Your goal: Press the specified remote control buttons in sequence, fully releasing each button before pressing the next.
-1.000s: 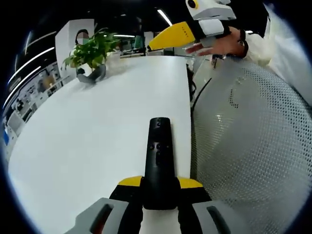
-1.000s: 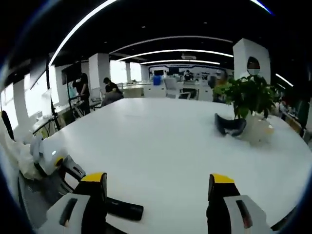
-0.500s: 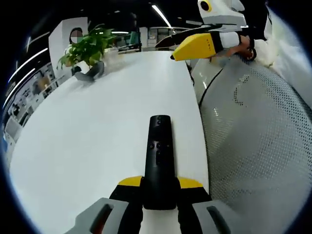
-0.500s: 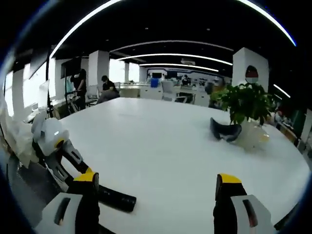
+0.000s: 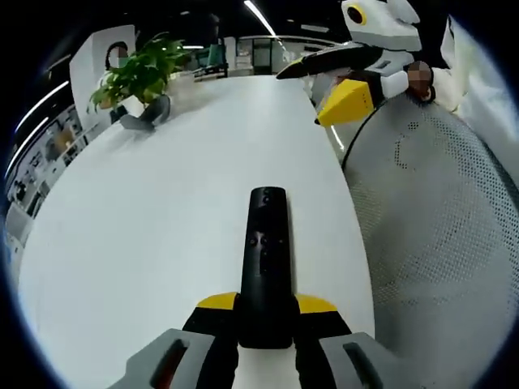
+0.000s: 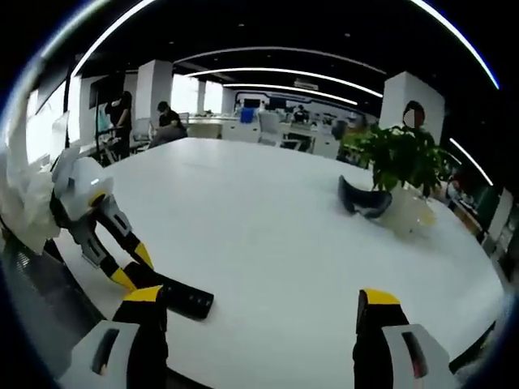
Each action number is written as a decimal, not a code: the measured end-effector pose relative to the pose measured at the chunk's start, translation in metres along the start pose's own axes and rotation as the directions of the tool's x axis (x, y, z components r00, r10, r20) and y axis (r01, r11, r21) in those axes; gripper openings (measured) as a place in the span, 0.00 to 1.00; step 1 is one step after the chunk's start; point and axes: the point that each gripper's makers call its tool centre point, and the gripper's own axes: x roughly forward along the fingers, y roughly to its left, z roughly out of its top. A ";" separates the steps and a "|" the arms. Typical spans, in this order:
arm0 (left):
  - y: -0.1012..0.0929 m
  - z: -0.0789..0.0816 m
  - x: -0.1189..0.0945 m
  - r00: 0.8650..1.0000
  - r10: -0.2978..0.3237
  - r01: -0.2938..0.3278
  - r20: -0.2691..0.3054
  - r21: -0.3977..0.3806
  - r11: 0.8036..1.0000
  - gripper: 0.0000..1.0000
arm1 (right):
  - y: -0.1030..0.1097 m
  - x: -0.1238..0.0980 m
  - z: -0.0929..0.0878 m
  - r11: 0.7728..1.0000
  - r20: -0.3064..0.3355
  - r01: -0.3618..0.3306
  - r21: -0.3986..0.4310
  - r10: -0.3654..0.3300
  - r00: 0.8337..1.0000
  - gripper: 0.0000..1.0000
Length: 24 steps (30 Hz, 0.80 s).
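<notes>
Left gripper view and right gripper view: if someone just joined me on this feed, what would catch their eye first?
The black remote clamped in the left claw, sticking out over the big white table. Next, the right claw, open above that table with nothing between its jaws; in the left gripper view it hangs past the table's far edge, above a mesh chair back. Then the potted plant at the far side, with a dark curved object beside it.

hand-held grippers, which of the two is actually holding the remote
The left hand-held gripper: its yellow-tipped jaws are shut on the black remote over the white table. The right hand-held gripper has its jaws spread wide with nothing between them.
</notes>
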 end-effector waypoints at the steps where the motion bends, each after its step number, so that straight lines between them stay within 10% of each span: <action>1: 0.002 0.001 0.000 1.000 -0.002 0.002 0.000 0.007 1.000 0.24 | 0.000 0.000 -0.001 1.000 -0.005 0.002 0.002 -0.002 1.000 0.97; 24: 0.052 0.002 0.007 1.000 0.003 -0.003 -0.019 0.029 1.000 0.24 | 0.000 0.002 -0.010 1.000 -0.058 0.007 -0.017 -0.008 0.998 0.93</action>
